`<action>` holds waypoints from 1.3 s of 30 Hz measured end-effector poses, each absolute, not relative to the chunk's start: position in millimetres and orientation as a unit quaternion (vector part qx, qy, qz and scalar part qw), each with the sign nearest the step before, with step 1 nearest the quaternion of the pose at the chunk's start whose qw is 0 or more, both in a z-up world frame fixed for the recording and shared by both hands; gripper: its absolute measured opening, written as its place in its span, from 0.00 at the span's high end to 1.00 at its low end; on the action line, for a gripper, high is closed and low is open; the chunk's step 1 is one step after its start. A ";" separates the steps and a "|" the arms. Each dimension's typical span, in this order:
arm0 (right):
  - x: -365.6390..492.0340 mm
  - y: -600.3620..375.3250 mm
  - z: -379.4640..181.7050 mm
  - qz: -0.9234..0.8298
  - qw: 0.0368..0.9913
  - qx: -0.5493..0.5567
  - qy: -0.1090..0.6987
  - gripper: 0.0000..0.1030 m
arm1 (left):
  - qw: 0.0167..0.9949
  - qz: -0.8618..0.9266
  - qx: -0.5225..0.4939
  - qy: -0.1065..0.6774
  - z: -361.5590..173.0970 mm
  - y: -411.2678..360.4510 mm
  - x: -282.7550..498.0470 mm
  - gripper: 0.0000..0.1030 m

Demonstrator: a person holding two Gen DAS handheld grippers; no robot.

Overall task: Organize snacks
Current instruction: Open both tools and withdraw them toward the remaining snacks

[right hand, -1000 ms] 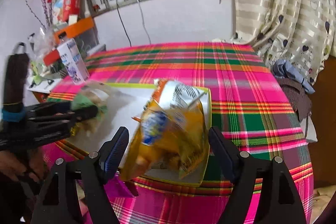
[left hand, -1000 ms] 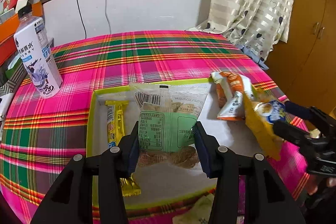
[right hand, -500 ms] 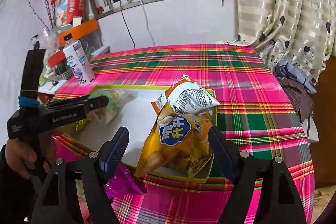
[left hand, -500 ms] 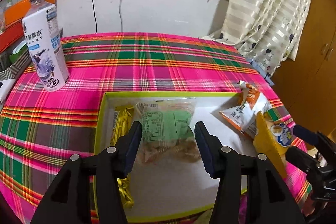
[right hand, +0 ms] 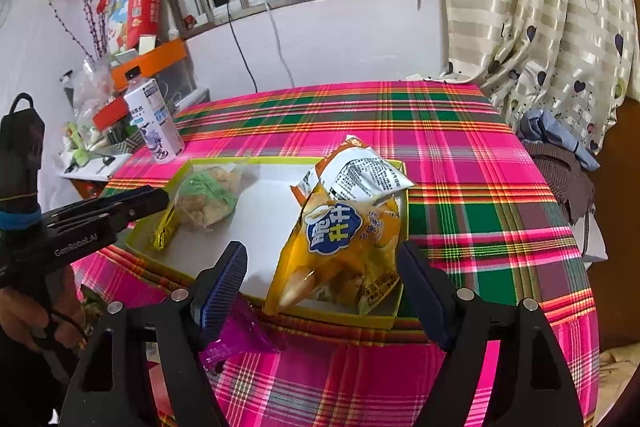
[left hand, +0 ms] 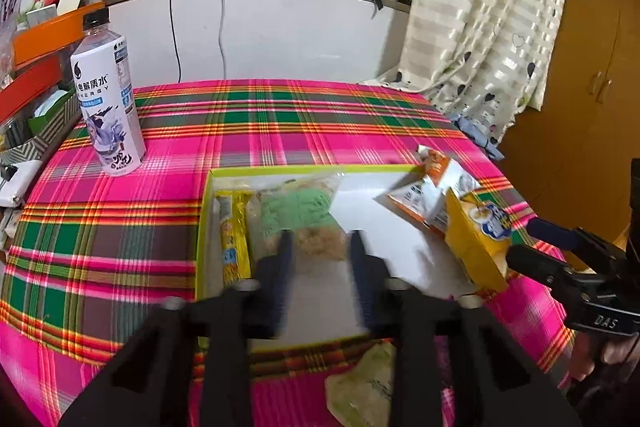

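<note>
A white tray with a yellow-green rim (left hand: 280, 169) (right hand: 340, 319) lies on the plaid cloth. In it are a yellow bar (left hand: 232, 239), a green-labelled clear bag (left hand: 296, 211) (right hand: 204, 195), an orange-white bag (left hand: 428, 195) (right hand: 360, 175) and a yellow chip bag (left hand: 476, 235) (right hand: 340, 251). My left gripper (left hand: 320, 259) is blurred and its jaws are closing with nothing held. The green bag lies just beyond its tips. My right gripper (right hand: 320, 247) stands open around the yellow chip bag. That bag rests in the tray's near right corner, and white tray shows between it and the left pad.
A white drink bottle (left hand: 108, 99) (right hand: 154, 123) stands on the cloth left of the tray. A purple packet (right hand: 236, 339) and a pale green packet (left hand: 360, 387) lie on the cloth before the tray. Boxes and clutter sit at far left, a curtain at right.
My left gripper let go of the green bag, drew back and narrowed its jaws. The yellow chip bag went from tilted and blurred to resting in the tray corner.
</note>
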State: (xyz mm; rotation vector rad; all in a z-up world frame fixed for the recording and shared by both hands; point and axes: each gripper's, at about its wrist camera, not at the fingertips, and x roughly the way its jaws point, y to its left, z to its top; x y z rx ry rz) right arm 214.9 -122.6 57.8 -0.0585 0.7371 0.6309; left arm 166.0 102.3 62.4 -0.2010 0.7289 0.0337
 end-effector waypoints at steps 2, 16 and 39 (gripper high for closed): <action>213.4 -122.3 57.6 0.302 0.884 -0.032 0.355 0.29 | 0.928 0.001 -0.100 0.360 61.0 97.8 163.1 0.79; 209.0 -122.8 54.5 0.297 0.880 -0.037 0.369 0.50 | 0.912 0.022 -0.089 0.400 40.9 99.7 183.2 0.79; 134.7 -109.5 66.9 0.334 0.866 -0.056 0.367 0.46 | 0.930 0.066 -0.074 0.354 86.6 95.6 86.3 0.79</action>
